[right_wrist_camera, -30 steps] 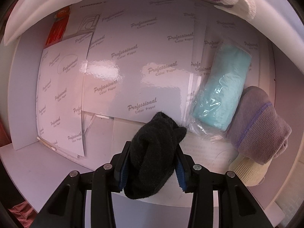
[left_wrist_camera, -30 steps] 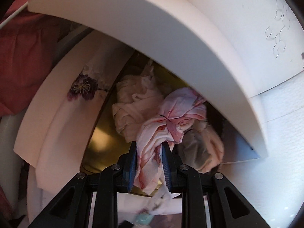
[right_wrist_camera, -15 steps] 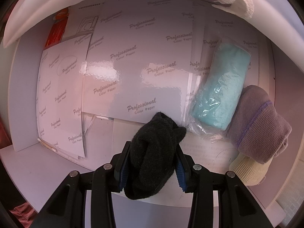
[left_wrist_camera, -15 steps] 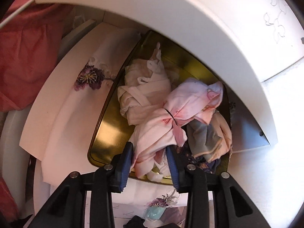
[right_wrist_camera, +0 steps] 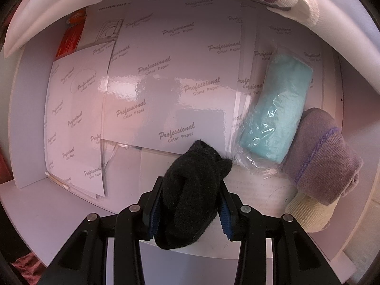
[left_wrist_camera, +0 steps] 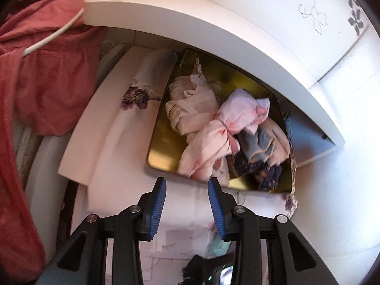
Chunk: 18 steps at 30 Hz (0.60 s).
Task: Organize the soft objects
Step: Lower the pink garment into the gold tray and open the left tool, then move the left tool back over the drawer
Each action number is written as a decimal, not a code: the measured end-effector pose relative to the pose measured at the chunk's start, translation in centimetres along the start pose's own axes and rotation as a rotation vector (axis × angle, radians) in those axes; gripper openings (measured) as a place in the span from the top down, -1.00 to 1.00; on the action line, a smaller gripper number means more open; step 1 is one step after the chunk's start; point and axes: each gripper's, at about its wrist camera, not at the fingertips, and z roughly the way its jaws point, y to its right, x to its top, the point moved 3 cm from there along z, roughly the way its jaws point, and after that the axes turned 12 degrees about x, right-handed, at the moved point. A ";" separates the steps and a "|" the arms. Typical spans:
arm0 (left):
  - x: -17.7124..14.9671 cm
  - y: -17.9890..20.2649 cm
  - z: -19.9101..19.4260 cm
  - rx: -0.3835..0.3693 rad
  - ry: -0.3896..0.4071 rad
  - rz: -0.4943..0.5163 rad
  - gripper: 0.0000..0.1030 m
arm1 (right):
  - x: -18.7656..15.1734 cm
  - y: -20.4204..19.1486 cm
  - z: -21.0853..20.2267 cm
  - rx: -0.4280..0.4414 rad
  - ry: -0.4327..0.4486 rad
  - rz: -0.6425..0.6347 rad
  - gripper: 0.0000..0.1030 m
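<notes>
Only left view shows gold tin (left_wrist_camera: 166, 152), right tool (right_wrist_camera: 188, 196) gripping black sock (right_wrist_camera: 190, 194).

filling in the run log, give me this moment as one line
left gripper: open, empty, short of gold tray | pink garment: in tray | right gripper: shut on black sock

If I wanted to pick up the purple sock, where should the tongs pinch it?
Probably across the middle of the purple sock, near its darker stripe, coming from above. It lies rolled up and chunky there, with the blue bundle close on one side and the cream sock tucked under its lower end.
</notes>
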 end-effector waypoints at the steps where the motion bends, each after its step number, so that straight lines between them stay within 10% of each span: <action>1: -0.6 -0.3 -0.3 0.009 0.005 0.007 0.30 | 0.0 -0.1 0.0 -0.001 -0.001 -0.002 0.18; 18: -10.0 -4.6 1.1 0.119 -0.088 0.055 0.29 | -0.2 -0.3 0.1 -0.015 0.000 -0.011 0.19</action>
